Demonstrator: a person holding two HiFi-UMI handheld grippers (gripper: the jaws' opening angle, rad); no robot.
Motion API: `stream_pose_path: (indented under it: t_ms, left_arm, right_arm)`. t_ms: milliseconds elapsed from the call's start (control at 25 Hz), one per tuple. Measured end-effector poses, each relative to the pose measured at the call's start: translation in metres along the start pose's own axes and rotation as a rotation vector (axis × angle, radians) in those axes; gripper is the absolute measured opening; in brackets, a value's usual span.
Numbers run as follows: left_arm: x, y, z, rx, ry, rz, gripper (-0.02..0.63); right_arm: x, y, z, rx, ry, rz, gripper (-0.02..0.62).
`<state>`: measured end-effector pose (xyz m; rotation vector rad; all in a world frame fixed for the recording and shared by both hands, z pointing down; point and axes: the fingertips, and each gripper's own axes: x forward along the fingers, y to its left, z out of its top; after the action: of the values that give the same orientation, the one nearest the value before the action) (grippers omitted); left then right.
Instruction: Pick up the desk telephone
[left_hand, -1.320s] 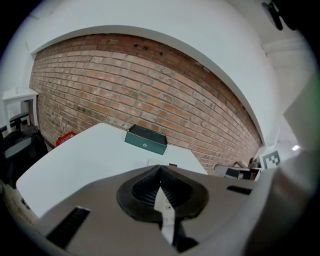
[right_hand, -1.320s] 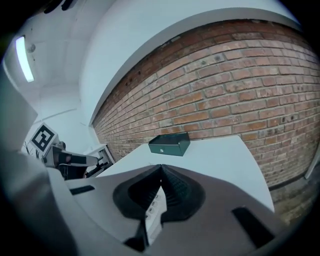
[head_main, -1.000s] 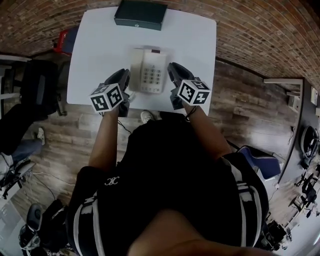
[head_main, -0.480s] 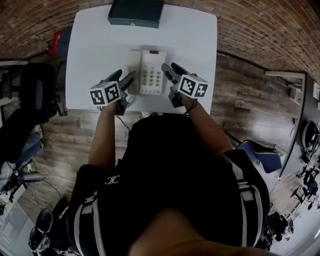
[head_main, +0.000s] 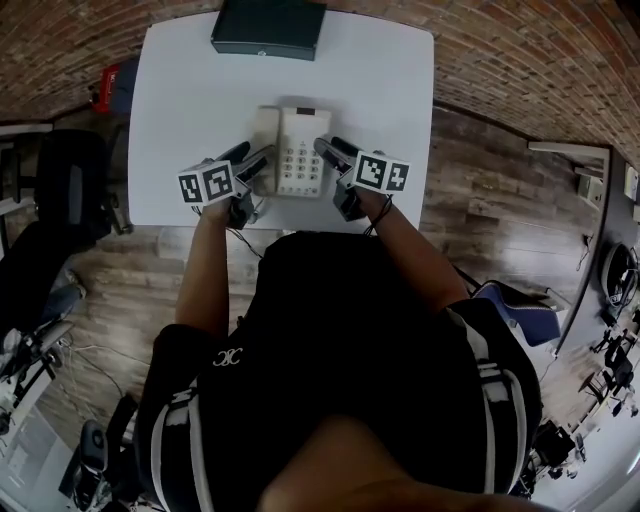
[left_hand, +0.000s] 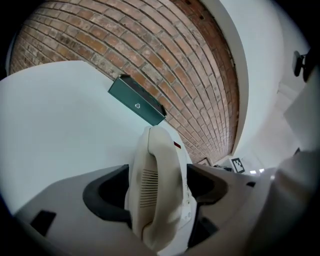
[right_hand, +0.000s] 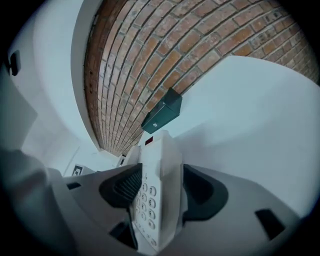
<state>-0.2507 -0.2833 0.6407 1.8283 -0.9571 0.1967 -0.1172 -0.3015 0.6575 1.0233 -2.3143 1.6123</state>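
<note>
A cream desk telephone (head_main: 300, 150) lies flat on the white table (head_main: 190, 90), handset on its left side and keypad to the right. My left gripper (head_main: 255, 162) is at the handset side. In the left gripper view the handset (left_hand: 157, 170) stands between its jaws, which are opening, and I see no firm press by the pads. My right gripper (head_main: 327, 152) is at the keypad side. Its jaws are opening too, with the phone's right edge (right_hand: 162, 165) between them.
A dark green box (head_main: 268, 27) sits at the table's far edge, in front of a brick wall. A black chair (head_main: 70, 180) and a red object (head_main: 112, 85) are on the floor to the left. The table's near edge is just below both grippers.
Both grippers have come down and in towards the phone's two sides. Their jaws, together a second ago, now stand spread round the phone's edges.
</note>
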Motion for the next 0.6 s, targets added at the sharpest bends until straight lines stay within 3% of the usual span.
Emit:
stream_pose_path:
  t_ms: [600]
  left_arm:
    - [0.014, 0.004, -0.011, -0.1, 0.063, -0.109, 0.341]
  right_arm:
    - [0.021, -0.008, -0.017, 0.116, 0.11, 0.047, 0.224]
